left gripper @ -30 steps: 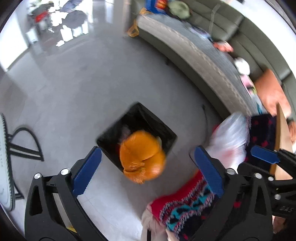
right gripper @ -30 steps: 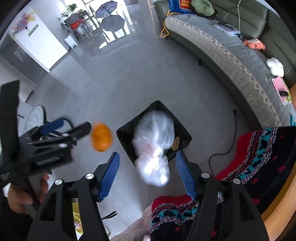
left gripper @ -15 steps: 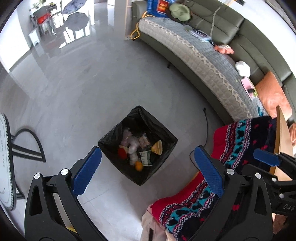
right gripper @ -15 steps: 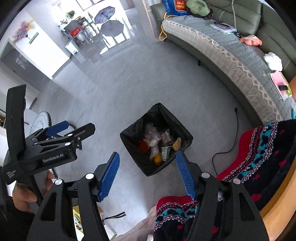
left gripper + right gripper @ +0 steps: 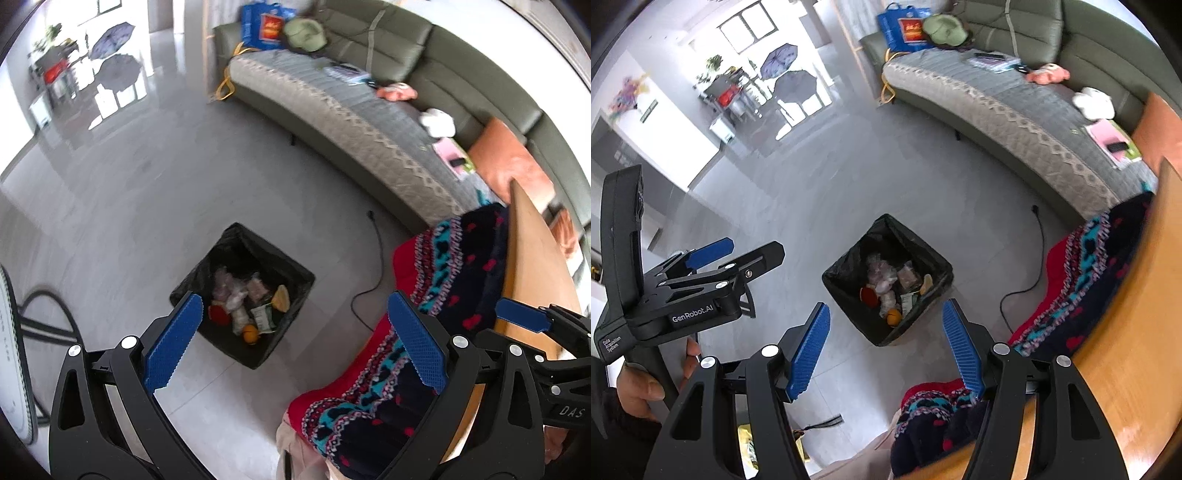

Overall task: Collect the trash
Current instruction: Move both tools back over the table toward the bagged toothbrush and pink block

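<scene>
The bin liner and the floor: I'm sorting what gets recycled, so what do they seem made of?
The bin liner looks like thin black plastic film: glossy and crinkled, folded over the rim. The floor seems polished grey tile or stone: it mirrors the windows, with faint joint lines.

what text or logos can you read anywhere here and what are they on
"GenRobot.AI": white print on the side of the left gripper, seen from the right wrist.
"Data Acquisition System": small white print on that gripper's handle.
"DAS": start of a cut-off word on the right gripper body, seen from the left wrist.
Blue bag on the sofa: red and yellow logo, too blurred to read.
Green wall sign: too small to read.
</scene>
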The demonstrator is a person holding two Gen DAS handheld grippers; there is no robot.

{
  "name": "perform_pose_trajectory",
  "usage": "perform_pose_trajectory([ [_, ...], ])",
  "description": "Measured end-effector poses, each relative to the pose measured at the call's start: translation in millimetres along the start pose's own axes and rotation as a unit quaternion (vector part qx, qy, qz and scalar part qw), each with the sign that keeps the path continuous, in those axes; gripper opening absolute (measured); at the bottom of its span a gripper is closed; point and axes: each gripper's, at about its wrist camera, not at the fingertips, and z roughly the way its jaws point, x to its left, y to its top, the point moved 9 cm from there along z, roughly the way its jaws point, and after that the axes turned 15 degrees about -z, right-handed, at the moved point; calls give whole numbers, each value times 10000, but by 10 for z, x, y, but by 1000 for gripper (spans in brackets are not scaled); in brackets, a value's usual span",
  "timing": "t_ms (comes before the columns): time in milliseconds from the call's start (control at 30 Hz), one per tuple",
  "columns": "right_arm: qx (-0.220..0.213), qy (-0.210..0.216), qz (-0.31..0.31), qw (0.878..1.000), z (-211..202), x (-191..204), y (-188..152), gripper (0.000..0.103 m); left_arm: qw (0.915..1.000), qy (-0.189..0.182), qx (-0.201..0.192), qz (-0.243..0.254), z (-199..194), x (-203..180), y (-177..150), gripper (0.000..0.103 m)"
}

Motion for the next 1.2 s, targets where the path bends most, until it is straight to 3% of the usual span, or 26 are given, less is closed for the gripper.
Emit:
perform_pose_trajectory([
  [433, -368, -482, 810, 9949, -815, -694, -833, 65, 9929, -656, 150, 979, -199, -1337, -657, 97],
  [700, -468, -725, 1398, 9864, -1182, -1132, -1476, 65, 9800, -961, 420, 1688, -227, -2119, -1285, 97],
  [1200, -552, -1079, 2283, 9660, -1765, -1864, -2765, 65, 9520, -1299, 902, 2620, -291, -3167, -2457, 97],
])
